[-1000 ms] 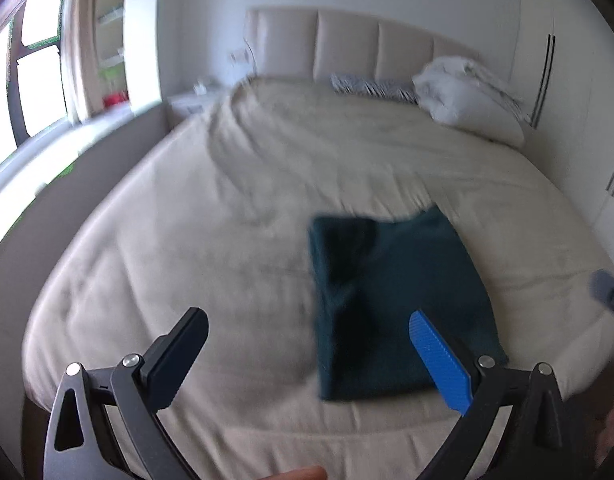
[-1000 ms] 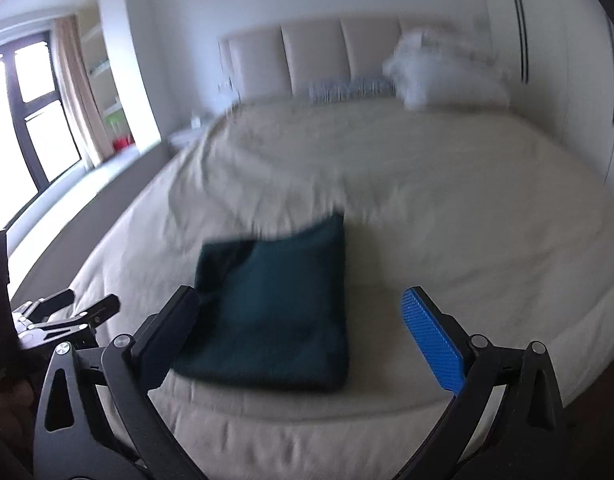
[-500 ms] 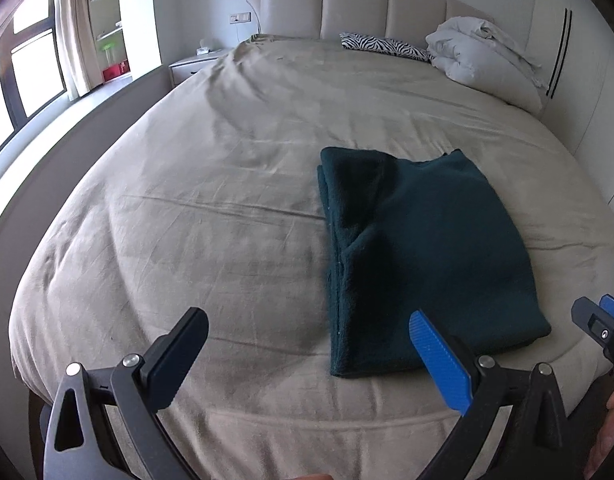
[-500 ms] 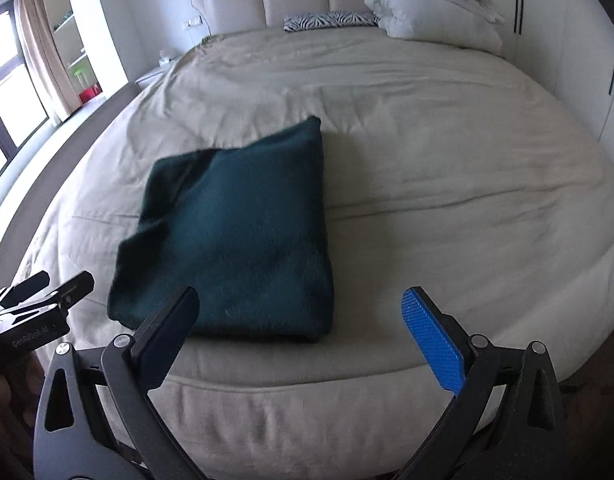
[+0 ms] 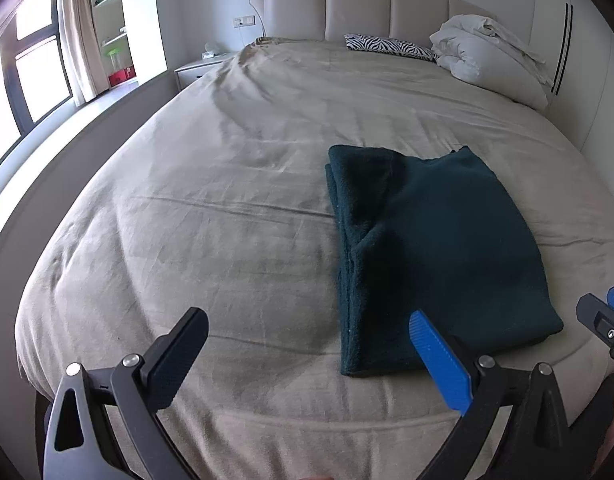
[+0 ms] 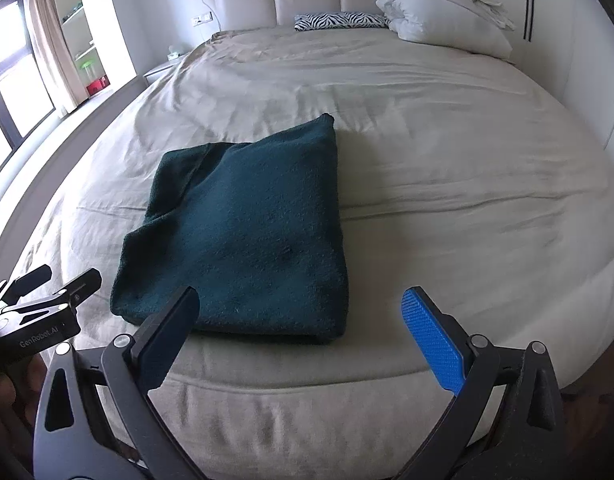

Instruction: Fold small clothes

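Lying folded, rectangular, on wrinkled beige bed [image 5: 227, 220]: fuzzy dark-teal garment [image 6: 243, 240]. Hovering released, fingers spread: left gripper [image 5: 311, 360], right gripper [image 6: 303, 340].

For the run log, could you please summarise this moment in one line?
left tool: open, empty | right tool: open, empty | dark green garment: folded, on bed

Sharp, daylit frames; window [image 5: 23, 76] glare left, fisheye edges perhaps slightly soft.
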A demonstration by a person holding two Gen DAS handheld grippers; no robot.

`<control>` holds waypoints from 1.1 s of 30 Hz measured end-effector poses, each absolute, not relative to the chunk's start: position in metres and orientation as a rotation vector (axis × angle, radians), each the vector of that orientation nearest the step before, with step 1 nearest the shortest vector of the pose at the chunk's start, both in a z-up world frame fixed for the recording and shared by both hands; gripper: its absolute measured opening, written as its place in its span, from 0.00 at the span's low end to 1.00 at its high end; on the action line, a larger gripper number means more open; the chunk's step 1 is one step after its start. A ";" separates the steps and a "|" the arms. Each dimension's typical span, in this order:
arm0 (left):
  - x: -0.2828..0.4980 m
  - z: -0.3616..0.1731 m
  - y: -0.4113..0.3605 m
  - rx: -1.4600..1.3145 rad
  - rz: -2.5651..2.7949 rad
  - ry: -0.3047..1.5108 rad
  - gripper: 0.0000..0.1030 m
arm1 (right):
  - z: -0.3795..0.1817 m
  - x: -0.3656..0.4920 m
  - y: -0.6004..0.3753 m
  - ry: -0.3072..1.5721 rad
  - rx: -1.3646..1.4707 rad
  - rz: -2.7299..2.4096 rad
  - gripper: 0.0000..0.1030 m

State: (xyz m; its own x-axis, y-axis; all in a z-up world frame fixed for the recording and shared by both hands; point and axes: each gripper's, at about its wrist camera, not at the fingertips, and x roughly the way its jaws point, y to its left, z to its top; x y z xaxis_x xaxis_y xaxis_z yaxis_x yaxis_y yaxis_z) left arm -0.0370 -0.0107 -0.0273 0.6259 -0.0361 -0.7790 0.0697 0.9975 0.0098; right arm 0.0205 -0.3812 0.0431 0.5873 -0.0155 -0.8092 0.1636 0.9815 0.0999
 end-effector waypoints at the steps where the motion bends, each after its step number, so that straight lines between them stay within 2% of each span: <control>1: -0.037 -0.027 -0.011 0.041 -0.060 0.891 1.00 | 0.043 0.021 -0.381 0.940 0.169 -0.104 1.00; 33: -0.038 -0.036 -0.013 0.046 -0.064 0.905 1.00 | 0.032 0.023 -0.378 0.960 0.176 -0.100 1.00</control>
